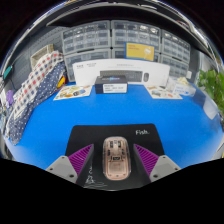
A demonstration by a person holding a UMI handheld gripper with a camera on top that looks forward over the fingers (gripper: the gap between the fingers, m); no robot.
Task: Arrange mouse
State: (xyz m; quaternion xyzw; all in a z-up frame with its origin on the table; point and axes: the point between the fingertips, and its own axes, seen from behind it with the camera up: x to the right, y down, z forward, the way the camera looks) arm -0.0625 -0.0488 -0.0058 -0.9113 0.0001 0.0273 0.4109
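Observation:
A pale pink, see-through mouse [115,157] lies on a black mouse pad [142,134] with white lettering, on a blue table [50,130]. My gripper [114,162] is low over the pad with the mouse between its fingers. The purple pads [80,158] stand at either side of the mouse with a small gap on each side. The gripper is open. The mouse rests on the pad, its long axis in line with the fingers.
A white box-like device [115,75] stands at the far edge of the table, with printed sheets [72,92] to its left and right [163,90]. A plaid cloth [35,85] hangs at the left. A green plant [212,90] stands at the right. Shelves of bins [110,38] fill the back.

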